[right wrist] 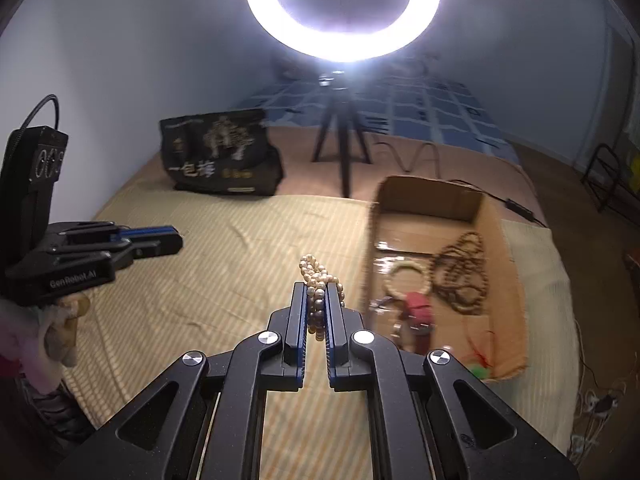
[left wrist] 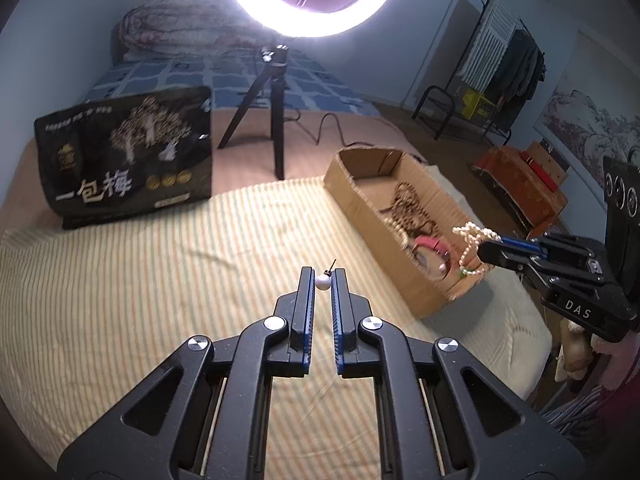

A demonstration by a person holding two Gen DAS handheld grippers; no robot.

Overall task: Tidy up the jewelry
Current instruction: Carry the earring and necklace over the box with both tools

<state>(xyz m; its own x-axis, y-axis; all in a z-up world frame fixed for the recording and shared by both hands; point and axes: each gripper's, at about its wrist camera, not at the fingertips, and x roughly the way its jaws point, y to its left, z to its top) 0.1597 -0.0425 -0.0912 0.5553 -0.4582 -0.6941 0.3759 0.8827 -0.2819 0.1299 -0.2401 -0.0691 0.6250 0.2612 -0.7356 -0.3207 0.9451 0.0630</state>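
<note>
Your left gripper (left wrist: 323, 276) pinches a pearl earring (left wrist: 323, 281) above the striped bed (left wrist: 160, 280). Your right gripper (right wrist: 317, 292) clamps a pearl strand (right wrist: 318, 280) just left of the box (right wrist: 508, 264) holding beads (right wrist: 460, 272).

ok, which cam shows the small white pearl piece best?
Left wrist: the white pearl sits pinched between the left claw tips, centered and lit. The right wrist view shows only that claw from the side; the pearl isn't discernible.
</note>
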